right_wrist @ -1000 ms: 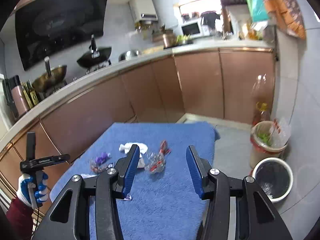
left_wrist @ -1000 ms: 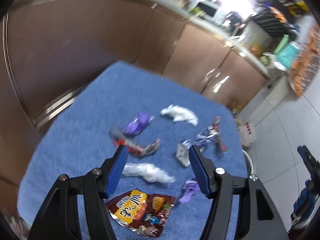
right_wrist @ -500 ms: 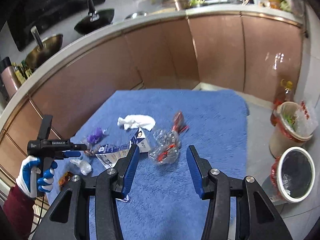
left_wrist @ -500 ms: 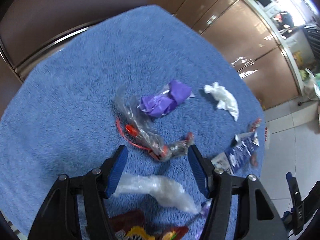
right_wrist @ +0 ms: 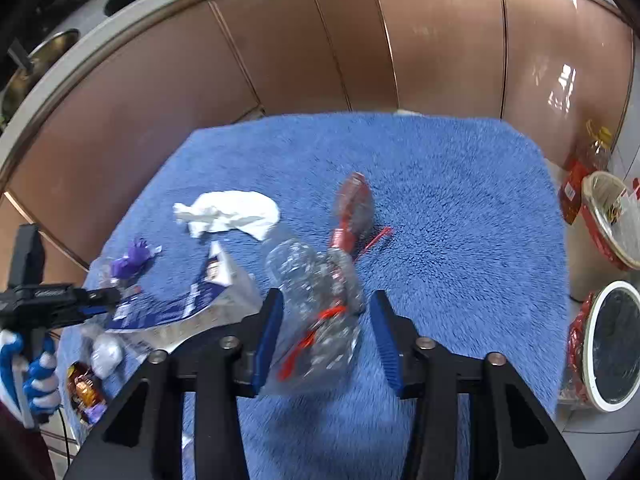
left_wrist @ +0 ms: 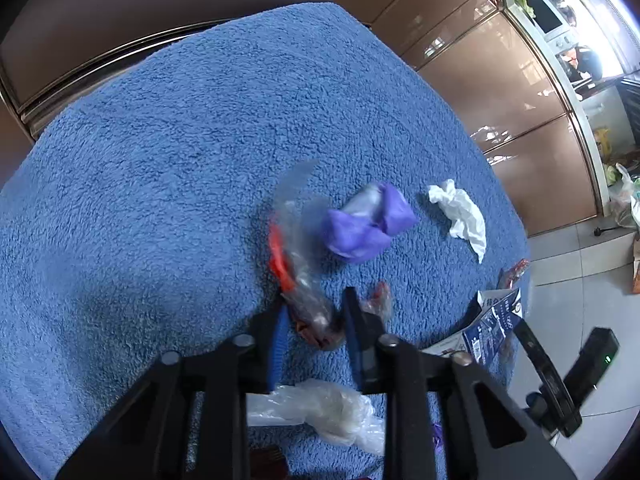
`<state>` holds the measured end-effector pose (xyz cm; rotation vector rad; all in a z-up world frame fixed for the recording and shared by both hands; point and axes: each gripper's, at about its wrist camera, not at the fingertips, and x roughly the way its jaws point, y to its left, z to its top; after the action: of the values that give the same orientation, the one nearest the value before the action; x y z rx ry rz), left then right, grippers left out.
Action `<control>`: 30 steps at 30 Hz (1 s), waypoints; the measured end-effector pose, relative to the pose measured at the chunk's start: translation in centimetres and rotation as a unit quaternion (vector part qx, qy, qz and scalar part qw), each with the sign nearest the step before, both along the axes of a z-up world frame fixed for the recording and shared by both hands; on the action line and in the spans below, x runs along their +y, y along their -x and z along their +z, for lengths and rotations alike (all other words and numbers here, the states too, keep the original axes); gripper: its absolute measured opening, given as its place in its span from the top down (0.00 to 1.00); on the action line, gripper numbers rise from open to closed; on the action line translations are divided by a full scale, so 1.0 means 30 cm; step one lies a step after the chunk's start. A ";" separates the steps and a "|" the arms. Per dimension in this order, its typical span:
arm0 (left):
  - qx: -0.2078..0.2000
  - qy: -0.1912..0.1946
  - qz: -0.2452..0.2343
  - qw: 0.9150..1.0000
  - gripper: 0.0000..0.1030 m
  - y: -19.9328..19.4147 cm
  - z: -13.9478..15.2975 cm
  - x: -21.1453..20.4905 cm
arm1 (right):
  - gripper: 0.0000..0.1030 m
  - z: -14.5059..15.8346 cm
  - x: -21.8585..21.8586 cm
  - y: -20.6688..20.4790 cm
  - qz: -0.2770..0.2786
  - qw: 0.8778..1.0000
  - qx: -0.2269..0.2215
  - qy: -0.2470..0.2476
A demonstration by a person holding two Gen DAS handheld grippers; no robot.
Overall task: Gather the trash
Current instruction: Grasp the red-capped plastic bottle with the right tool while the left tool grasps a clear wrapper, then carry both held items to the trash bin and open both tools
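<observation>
A blue terry-covered counter (right_wrist: 460,208) carries the litter, its far edge running along the copper cabinet fronts (right_wrist: 320,48), while two bins (right_wrist: 616,344) stand on the floor off its right edge. Your right gripper (right_wrist: 326,336) stands wide, its jaws straddling a crumpled clear wrapper with red trim (right_wrist: 320,304); that wrapper's long axis runs away from you toward the far edge, so the jaws cross it squarely and a plain closing should catch it. Your left gripper (left_wrist: 314,326) is drawn narrow about the near end of another clear wrapper with a red strip (left_wrist: 296,264), whose length likewise stretches ahead from the jaws; blur hides whether the pads truly bite. A flattened blue-and-white carton (right_wrist: 192,304) lies just left of the right gripper, a white tissue (right_wrist: 232,214) beyond it, and a purple wad (left_wrist: 366,224) ahead of the left gripper. By this reading, the right gripper sits nearer the bins.
</observation>
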<state>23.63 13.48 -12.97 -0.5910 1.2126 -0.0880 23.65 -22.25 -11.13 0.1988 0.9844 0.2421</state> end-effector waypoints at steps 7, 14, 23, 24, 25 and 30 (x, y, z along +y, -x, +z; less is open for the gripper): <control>-0.012 0.019 0.011 1.000 0.89 0.024 0.010 0.036 | 0.83 -0.062 0.014 -0.045 -0.001 1.000 0.020 -0.002; -0.044 0.037 0.032 0.998 0.90 0.080 0.092 0.092 | 0.85 0.001 -0.030 0.055 -0.010 1.000 -0.003 -0.013; -0.093 0.044 0.045 0.994 0.89 0.217 0.277 0.146 | 0.85 0.171 -0.078 0.244 -0.018 0.998 -0.057 -0.028; -0.102 0.046 0.046 0.993 0.90 0.241 0.307 0.151 | 0.85 0.188 -0.081 0.266 -0.018 0.997 -0.063 -0.030; -0.108 0.047 0.046 0.992 0.90 0.258 0.327 0.154 | 0.85 0.210 -0.087 0.295 -0.017 0.997 -0.070 -0.032; -0.141 0.049 0.043 0.988 0.89 0.358 0.441 0.150 | 0.85 0.319 -0.100 0.431 -0.016 0.993 -0.108 -0.036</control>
<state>12.88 17.98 0.27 -0.6910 0.9098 -0.1528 10.72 -25.26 -1.56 0.2481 0.7582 0.2638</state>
